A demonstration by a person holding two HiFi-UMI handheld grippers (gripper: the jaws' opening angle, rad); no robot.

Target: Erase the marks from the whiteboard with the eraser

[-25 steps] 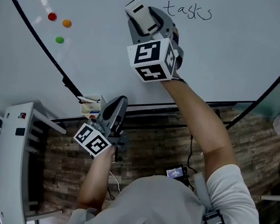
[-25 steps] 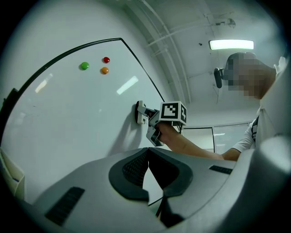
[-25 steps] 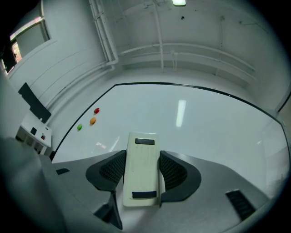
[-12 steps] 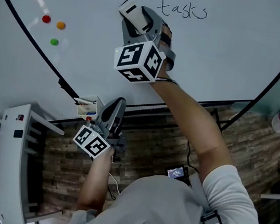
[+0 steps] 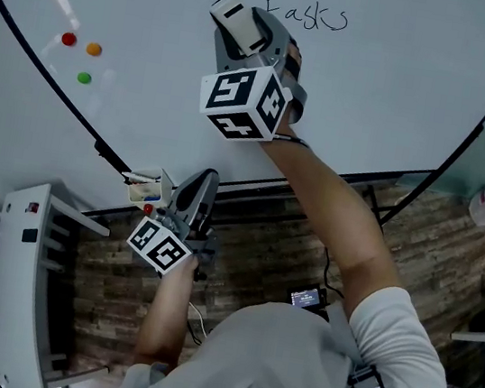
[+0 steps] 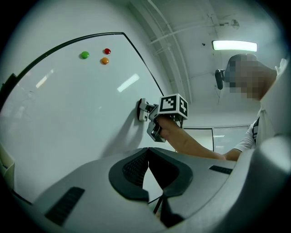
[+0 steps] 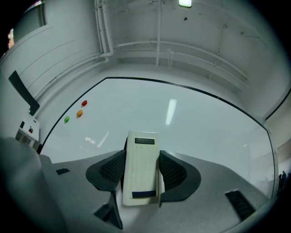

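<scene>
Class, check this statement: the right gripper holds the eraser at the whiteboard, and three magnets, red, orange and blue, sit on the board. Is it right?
One slip: no magnet is blue. The left gripper view shows a green magnet near the red magnet and the orange magnet. The rest stands: the right gripper holds the eraser at the whiteboard.
</scene>
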